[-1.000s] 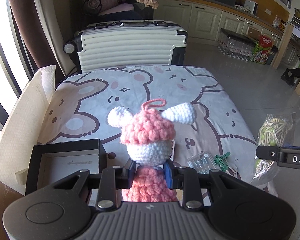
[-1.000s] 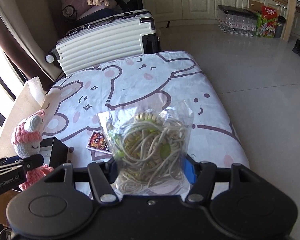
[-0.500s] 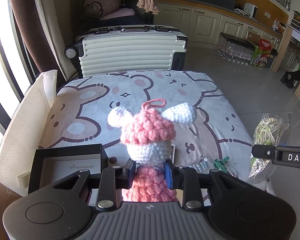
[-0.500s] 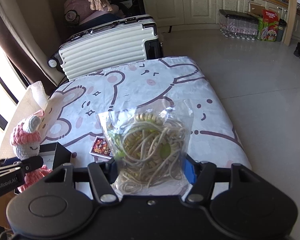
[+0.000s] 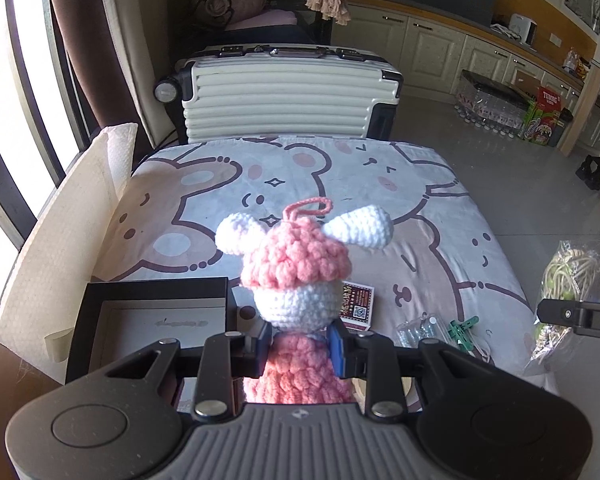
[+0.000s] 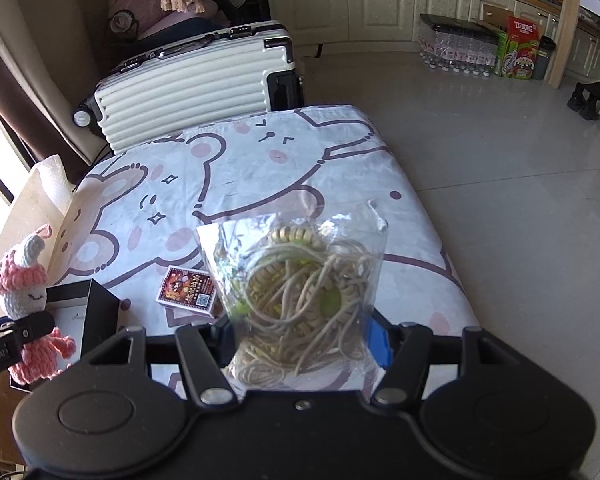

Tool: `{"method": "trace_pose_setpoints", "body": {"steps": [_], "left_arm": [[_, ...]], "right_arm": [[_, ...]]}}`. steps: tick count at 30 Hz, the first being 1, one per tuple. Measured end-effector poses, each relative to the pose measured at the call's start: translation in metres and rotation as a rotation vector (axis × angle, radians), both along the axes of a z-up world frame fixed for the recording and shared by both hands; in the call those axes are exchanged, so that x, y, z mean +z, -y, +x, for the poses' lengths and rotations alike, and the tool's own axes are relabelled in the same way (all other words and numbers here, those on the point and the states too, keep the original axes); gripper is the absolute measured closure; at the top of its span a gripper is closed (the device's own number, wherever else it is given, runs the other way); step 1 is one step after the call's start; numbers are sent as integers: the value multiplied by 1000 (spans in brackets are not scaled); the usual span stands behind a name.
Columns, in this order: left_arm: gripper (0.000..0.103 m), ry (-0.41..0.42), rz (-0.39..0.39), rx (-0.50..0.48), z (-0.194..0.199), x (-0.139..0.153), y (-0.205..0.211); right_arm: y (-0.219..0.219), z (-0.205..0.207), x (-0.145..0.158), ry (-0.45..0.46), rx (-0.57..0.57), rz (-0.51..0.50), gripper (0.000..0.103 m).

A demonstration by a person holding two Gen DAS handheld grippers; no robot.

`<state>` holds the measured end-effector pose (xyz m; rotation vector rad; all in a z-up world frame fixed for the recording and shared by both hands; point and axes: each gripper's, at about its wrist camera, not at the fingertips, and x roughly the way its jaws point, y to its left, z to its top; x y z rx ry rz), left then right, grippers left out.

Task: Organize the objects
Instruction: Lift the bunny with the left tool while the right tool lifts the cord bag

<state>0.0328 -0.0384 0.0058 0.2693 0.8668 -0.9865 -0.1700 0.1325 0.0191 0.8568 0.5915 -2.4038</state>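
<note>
Left tongs (image 5: 300, 340) are clamped tight on a crocheted doll (image 5: 296, 280), gripping it at the neck between the white head and the pink body; the doll stands upright above the near edge of the surface (image 5: 340, 184), its pink cap, white ears and yarn loop pointing up. Right tongs (image 6: 300, 334) are closed partway on a clear bag of cords (image 6: 300, 280), both pads pressing the bag's sides, so the bag is held up over the near right part of the surface. From the right view the doll (image 6: 20, 284) shows at the far left, pinched in the left tongs (image 6: 18, 334) beside a black box (image 6: 100, 312). That box (image 5: 152, 320) sits open at the near left corner of the surface, its pale inside showing. A small red card box (image 6: 188, 290) lies flat on the bear-print cloth between the black box and the bag. Just right of the doll, a small clear packet (image 5: 420, 330) and a green clip (image 5: 462, 328) lie close together on the cloth. A cream suitcase (image 5: 292, 96) stands on its side behind the far edge of the surface.
</note>
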Motion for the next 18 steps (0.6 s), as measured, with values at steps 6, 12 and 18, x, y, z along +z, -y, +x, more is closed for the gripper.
{"method": "trace_pose_setpoints", "body": {"steps": [6, 12, 18], "left_arm": [[71, 2, -5, 13, 13, 0, -18], [71, 10, 14, 69, 40, -4, -47], [71, 5, 35, 131, 71, -12, -81]], "right_arm": [[24, 13, -8, 9, 42, 16, 40], [57, 33, -19, 28, 91, 26, 40], [92, 58, -31, 45, 149, 36, 40]]}}
